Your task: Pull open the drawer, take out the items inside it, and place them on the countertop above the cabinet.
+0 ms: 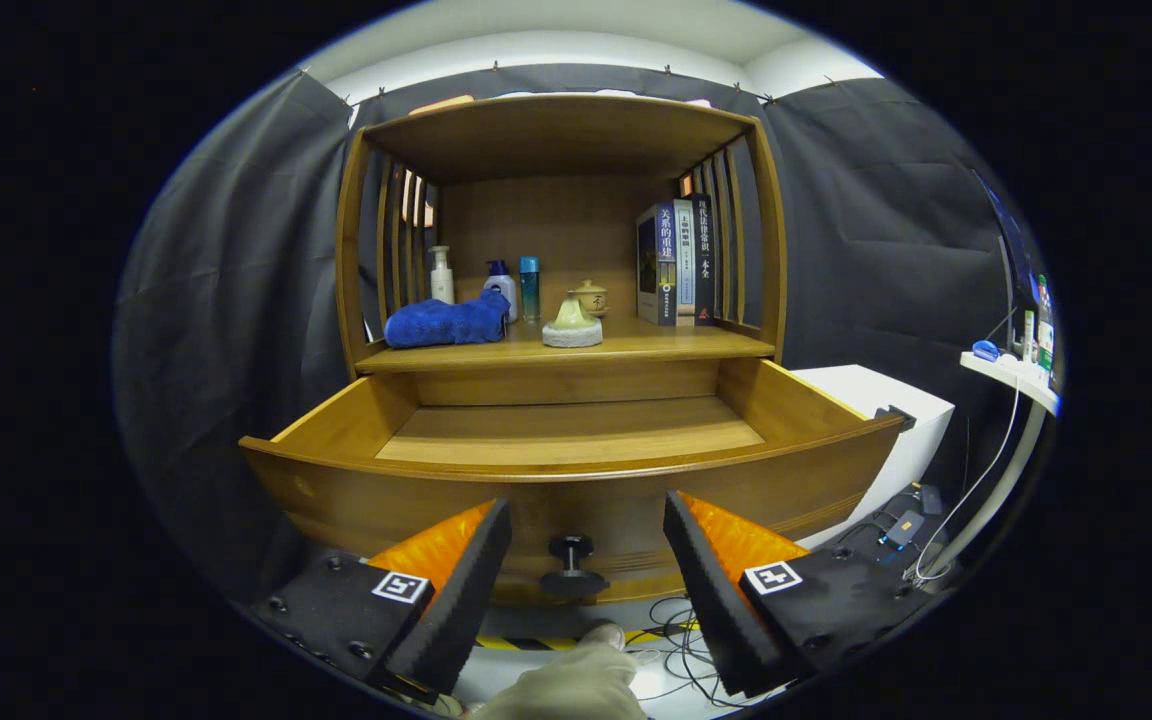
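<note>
Gloved hand [564, 685]: nearest, below the fingers, partly cut off.
Gripper [587, 530]: jaws spread wide, holding nothing; the knob [572, 566] sits between them, untouched.
Drawer [576, 470]: pulled open, visible floor bare; the front panel hides its near strip.
Countertop [636, 350]: carries a blue cloth [446, 322], bottles [501, 290], a small ceramic piece [572, 323], a teapot [591, 297] and books [676, 262].
Writing: book spines too small to read.
Surroundings: cables [681, 640] on the floor.

A honey-brown wooden drawer [576, 440] bears a black round knob [572, 566]; a deep-blue crumpled cloth [446, 322] lies near a pale-green ceramic lid [572, 322] on the matching countertop [636, 348].
</note>
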The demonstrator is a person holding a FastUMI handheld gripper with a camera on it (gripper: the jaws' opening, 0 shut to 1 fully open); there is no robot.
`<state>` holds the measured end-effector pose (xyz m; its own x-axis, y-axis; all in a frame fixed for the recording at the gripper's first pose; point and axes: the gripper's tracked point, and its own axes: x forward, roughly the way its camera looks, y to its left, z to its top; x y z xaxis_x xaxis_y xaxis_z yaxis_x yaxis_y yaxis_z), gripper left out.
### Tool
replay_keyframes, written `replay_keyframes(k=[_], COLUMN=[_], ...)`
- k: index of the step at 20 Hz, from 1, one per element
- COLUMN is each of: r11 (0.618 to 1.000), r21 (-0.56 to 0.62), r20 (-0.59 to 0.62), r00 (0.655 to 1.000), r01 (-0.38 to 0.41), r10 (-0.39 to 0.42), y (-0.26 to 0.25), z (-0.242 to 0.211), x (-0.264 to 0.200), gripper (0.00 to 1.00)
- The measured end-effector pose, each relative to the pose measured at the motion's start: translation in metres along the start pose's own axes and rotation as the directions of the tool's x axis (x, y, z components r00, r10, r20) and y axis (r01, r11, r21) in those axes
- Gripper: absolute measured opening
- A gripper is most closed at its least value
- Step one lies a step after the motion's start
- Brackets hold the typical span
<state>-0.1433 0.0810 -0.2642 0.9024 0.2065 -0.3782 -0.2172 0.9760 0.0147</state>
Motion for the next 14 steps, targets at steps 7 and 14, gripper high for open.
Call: replay_keyframes(k=[7, 14], r11=[1.000, 1.000], r21=[-0.024, -0.006], r20=[0.005, 0.004], r00=[1.000, 1.000], r01=[-0.013, -0.014], r10=[0.014, 0.014], y=[0.006, 0.002], z=[-0.004, 0.002], x=[0.014, 0.023], gripper=[0.99, 0.98])
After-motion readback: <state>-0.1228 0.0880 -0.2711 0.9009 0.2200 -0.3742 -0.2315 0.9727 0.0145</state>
